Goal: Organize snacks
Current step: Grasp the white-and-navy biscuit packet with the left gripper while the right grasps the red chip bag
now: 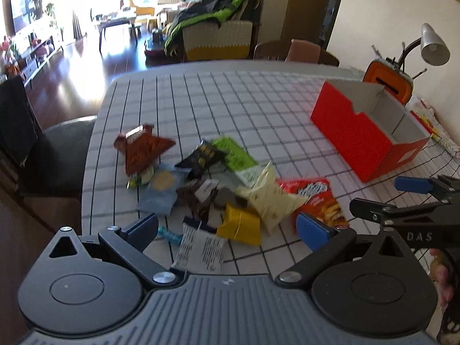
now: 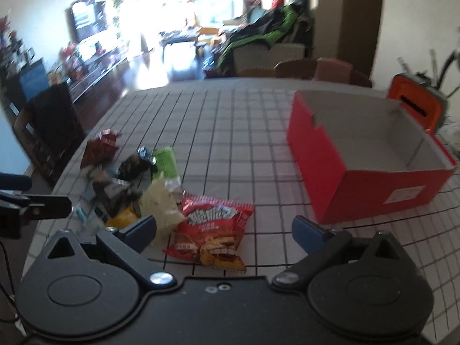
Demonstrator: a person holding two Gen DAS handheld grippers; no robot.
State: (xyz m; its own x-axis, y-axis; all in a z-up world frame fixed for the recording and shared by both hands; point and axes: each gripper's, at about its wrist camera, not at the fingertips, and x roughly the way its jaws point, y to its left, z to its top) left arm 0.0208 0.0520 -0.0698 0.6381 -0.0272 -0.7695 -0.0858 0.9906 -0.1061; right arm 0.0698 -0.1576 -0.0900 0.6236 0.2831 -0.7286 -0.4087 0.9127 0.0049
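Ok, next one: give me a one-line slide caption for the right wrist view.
Open right claw hovers over a red chip bag beside a snack pile, empty red box waiting.

A table covered in a white cloth with a dark grid (image 1: 230,100) holds a loose pile of snack packets near its front: a brown packet (image 1: 142,151) at the left, a black one (image 1: 202,156) and a green one (image 1: 234,152) behind, a pale yellow one (image 1: 271,198), a yellow one (image 1: 240,224) and a red chips bag (image 1: 316,198) at the right. The left gripper (image 1: 230,227) hovers over the near edge of the pile, its blue-padded fingers spread wide and holding nothing. An open red cardboard box (image 1: 353,135) stands well apart at the right, and the right gripper (image 1: 414,189) reaches in from the right edge, with a hand (image 1: 442,276) partly visible below it.
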